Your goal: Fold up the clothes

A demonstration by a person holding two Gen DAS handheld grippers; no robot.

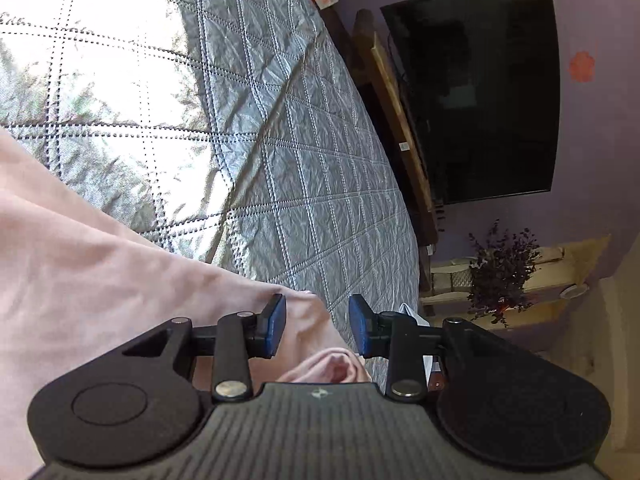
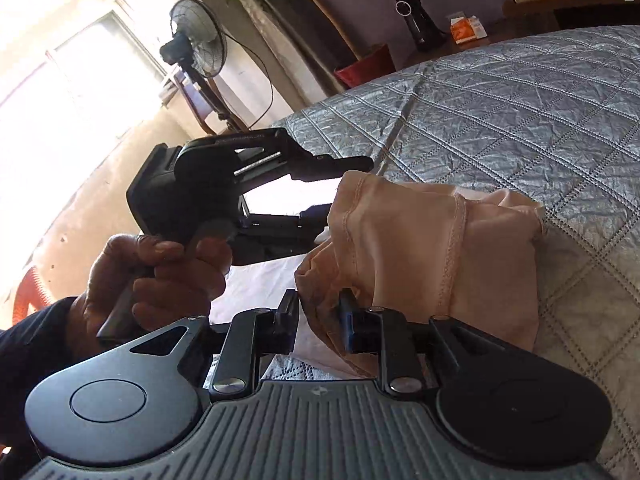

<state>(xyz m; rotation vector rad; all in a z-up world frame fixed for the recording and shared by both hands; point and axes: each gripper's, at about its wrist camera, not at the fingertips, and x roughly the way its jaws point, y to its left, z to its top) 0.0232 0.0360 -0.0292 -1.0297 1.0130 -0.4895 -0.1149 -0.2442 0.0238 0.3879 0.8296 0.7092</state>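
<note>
A pale pink garment (image 1: 80, 260) lies on the grey quilted bedspread (image 1: 300, 160) and runs under my left gripper (image 1: 319, 326). That gripper stands open; a bunched fold sits low between its blue pads, which do not press it. In the right wrist view the same garment (image 2: 420, 248) is folded into a thick bundle on the bedspread (image 2: 520, 120). My right gripper (image 2: 320, 322) has an edge of the bundle between its jaws, which stand apart and are not clamped on it. A hand (image 2: 160, 280) holds the left gripper's black body (image 2: 192, 184); the bundle hides its fingertips.
A dark television (image 1: 480, 92) hangs on the purple wall above a wooden shelf, with a dried plant (image 1: 500, 276) beside it. Past the bed's far corner stand a fan (image 2: 198, 46), a red pot (image 2: 368, 66) and an orange box (image 2: 466, 28).
</note>
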